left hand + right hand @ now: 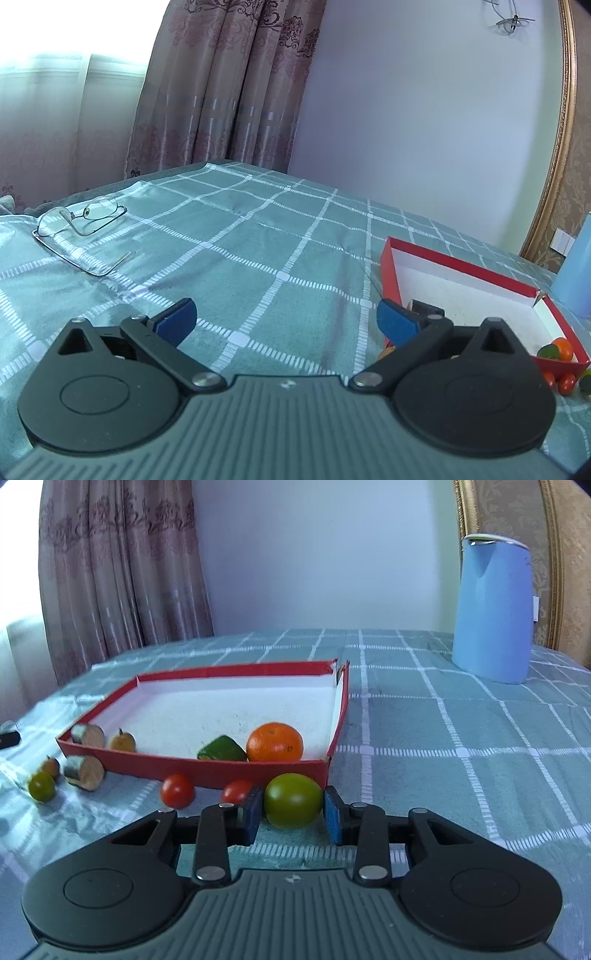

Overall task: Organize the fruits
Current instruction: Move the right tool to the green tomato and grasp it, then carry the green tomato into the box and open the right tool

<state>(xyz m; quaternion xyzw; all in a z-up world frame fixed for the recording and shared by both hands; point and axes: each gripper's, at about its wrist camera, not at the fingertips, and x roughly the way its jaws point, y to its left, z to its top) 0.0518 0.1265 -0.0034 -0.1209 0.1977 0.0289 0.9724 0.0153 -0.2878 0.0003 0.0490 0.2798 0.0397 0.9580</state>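
A round green tomato sits on the checked cloth just in front of the red box. My right gripper is shut on it, a blue pad against each side. Inside the box lie an orange, a green piece, a small brown pear-shaped fruit and a cut log-like piece. Two red cherry tomatoes lie before the box's front wall. My left gripper stands open over bare cloth, left of the red box.
Left of the box lie another log-like piece, a small green fruit and a small brown one. A blue kettle stands at the back right. Eyeglasses rest on the cloth at the far left.
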